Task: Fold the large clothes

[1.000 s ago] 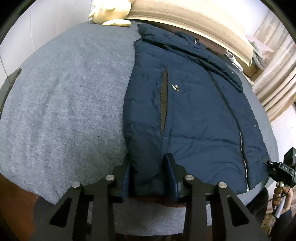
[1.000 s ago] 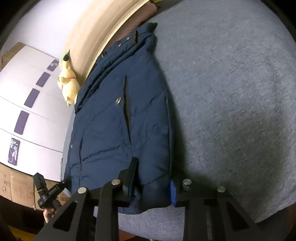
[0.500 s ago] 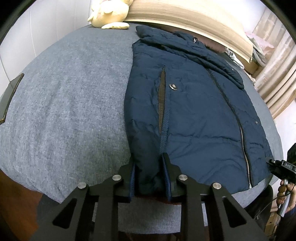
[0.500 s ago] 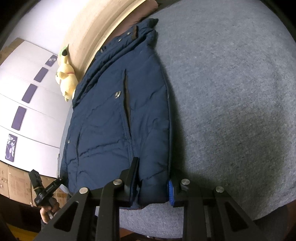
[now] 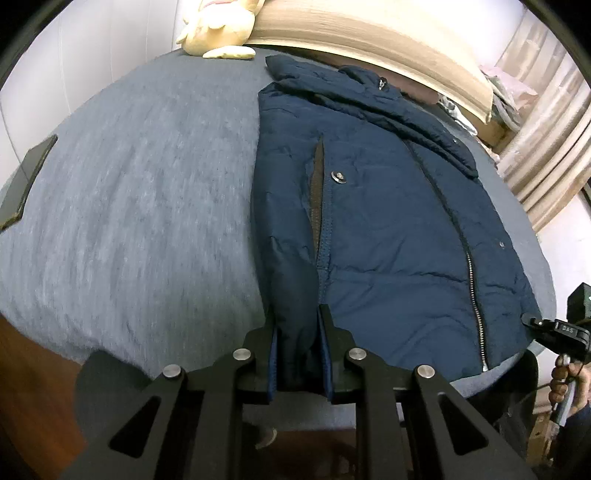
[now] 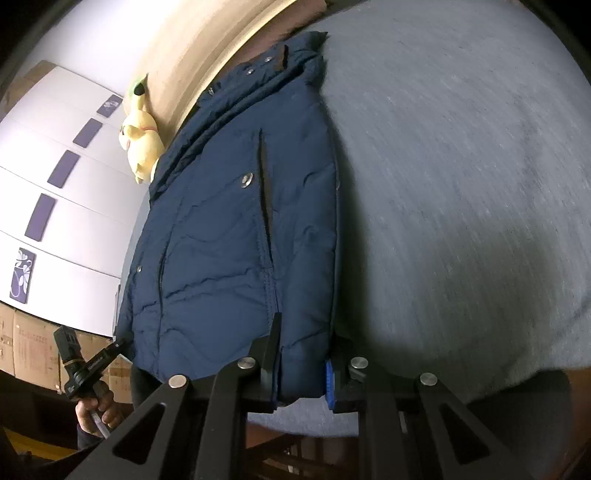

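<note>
A navy padded jacket [image 5: 380,221] lies flat, zipped, on a grey bed cover [image 5: 140,206], collar toward the headboard. It also shows in the right wrist view [image 6: 229,251]. My left gripper [image 5: 297,354] is shut on the jacket's hem at its left corner, near the bed's front edge. My right gripper [image 6: 301,365] is shut on the hem at the jacket's right corner. Each gripper shows at the edge of the other's view, the right one [image 5: 561,328] and the left one [image 6: 85,365].
A yellow plush toy [image 5: 218,33] sits at the head of the bed by the wooden headboard [image 5: 369,40]. A dark flat object [image 5: 26,184] lies at the bed's left edge. Cardboard boxes [image 6: 26,343] stand by the white wall. Grey cover [image 6: 461,184] spreads right of the jacket.
Both grippers have closed tighter on the jacket hem and drawn back a little toward the bed's front edge. The jacket still lies flat.
</note>
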`<action>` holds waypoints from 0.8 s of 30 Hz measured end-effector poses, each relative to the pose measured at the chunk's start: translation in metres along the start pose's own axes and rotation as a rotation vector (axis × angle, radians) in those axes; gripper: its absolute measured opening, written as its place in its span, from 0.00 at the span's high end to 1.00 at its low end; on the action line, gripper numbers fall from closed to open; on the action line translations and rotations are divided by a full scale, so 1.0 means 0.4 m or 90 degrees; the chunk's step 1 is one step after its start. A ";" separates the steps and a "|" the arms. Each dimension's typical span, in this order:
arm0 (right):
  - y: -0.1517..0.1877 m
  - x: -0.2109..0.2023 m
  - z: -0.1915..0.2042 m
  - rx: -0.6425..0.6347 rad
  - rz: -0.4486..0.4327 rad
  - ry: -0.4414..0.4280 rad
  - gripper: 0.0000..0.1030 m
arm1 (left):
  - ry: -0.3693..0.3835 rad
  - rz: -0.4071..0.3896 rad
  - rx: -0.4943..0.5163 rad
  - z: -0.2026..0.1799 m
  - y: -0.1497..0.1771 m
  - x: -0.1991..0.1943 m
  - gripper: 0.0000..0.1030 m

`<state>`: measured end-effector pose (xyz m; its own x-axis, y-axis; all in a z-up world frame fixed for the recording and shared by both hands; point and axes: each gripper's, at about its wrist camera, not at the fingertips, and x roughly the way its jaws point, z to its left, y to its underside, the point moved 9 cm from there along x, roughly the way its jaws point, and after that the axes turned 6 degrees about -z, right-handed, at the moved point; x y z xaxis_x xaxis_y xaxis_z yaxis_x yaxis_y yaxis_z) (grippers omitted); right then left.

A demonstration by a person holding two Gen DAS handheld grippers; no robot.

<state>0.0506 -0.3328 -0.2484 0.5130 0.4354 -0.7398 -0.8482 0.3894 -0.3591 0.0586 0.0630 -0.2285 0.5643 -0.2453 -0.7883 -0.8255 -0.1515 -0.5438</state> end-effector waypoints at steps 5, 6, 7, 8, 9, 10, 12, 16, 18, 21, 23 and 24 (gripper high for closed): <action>-0.011 -0.003 -0.015 0.031 -0.014 -0.016 0.75 | 0.057 -0.002 -0.091 0.045 0.001 -0.004 0.75; -0.018 -0.006 -0.023 0.031 -0.021 -0.009 0.69 | 0.062 -0.008 -0.114 0.059 -0.009 -0.005 0.73; -0.023 -0.009 -0.025 0.031 -0.031 -0.006 0.62 | 0.069 -0.010 -0.124 0.055 -0.015 -0.006 0.73; -0.030 -0.013 -0.024 0.035 -0.041 -0.011 0.57 | 0.074 -0.014 -0.128 0.058 -0.023 -0.009 0.71; -0.039 -0.015 -0.022 0.039 -0.048 -0.018 0.48 | 0.074 -0.021 -0.127 0.060 -0.031 -0.010 0.62; -0.048 -0.017 -0.021 0.040 -0.057 -0.022 0.42 | 0.073 -0.026 -0.125 0.059 -0.035 -0.009 0.46; -0.053 -0.008 -0.021 0.037 -0.053 -0.024 0.41 | 0.054 -0.020 -0.111 0.057 -0.033 0.008 0.36; -0.047 0.015 -0.004 0.034 -0.044 -0.029 0.40 | 0.057 -0.003 -0.102 0.042 -0.017 0.032 0.35; -0.042 0.014 0.000 0.041 -0.043 -0.044 0.40 | 0.101 0.012 -0.111 0.022 -0.012 0.029 0.35; -0.033 0.016 -0.001 0.046 -0.044 -0.053 0.40 | 0.190 0.009 -0.135 -0.014 -0.030 -0.001 0.36; -0.031 0.018 0.001 0.049 -0.046 -0.055 0.40 | 0.265 -0.007 -0.173 -0.031 -0.057 -0.035 0.36; -0.028 0.015 -0.002 0.049 -0.046 -0.055 0.40 | 0.300 -0.019 -0.191 -0.037 -0.069 -0.051 0.35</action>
<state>0.0630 -0.3351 -0.2495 0.5851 0.4711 -0.6601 -0.7974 0.4823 -0.3626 0.0696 0.0581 -0.1931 0.5767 -0.6284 -0.5221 -0.8161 -0.4135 -0.4038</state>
